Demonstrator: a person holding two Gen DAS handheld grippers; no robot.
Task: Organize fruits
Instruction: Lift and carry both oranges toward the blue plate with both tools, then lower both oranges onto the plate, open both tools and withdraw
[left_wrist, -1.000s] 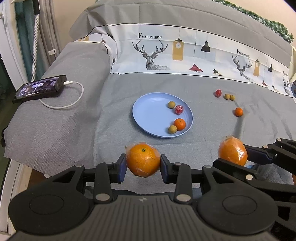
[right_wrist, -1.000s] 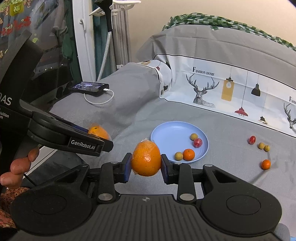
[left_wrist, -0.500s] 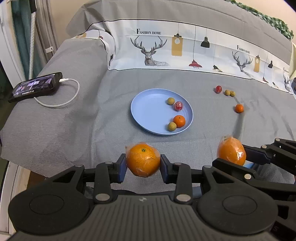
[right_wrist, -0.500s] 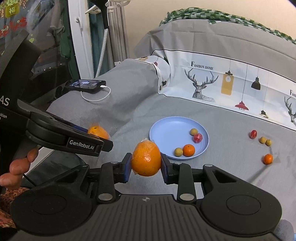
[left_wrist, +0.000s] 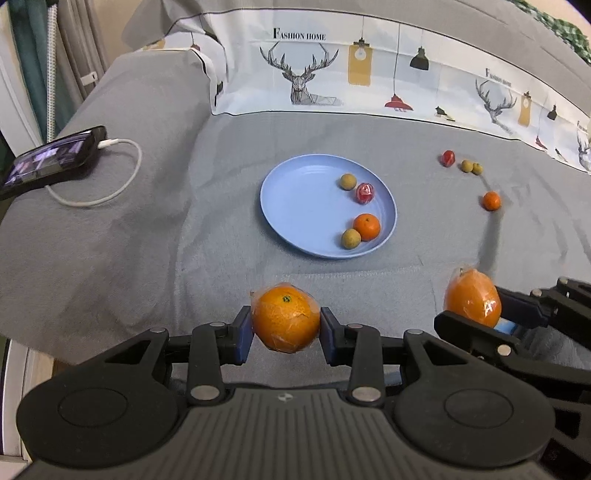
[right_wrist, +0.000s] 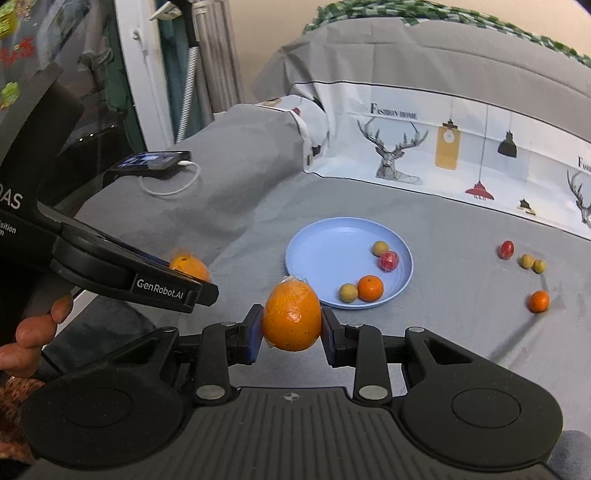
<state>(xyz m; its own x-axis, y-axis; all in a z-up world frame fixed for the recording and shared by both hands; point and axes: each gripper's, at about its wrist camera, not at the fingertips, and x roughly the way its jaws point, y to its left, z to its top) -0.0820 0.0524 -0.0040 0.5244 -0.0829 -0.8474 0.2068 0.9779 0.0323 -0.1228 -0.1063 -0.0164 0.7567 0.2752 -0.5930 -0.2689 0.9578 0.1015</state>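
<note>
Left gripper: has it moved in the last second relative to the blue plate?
Yes. The left gripper, shut on its wrapped orange, has advanced toward the blue plate: in the left wrist view the plate sits larger and lower in frame, closer to the jaws.

Glossy film-wrapped orange, matt cloth

A pale blue plate sits on grey bedding (white band printed with deer and lamps).
</note>
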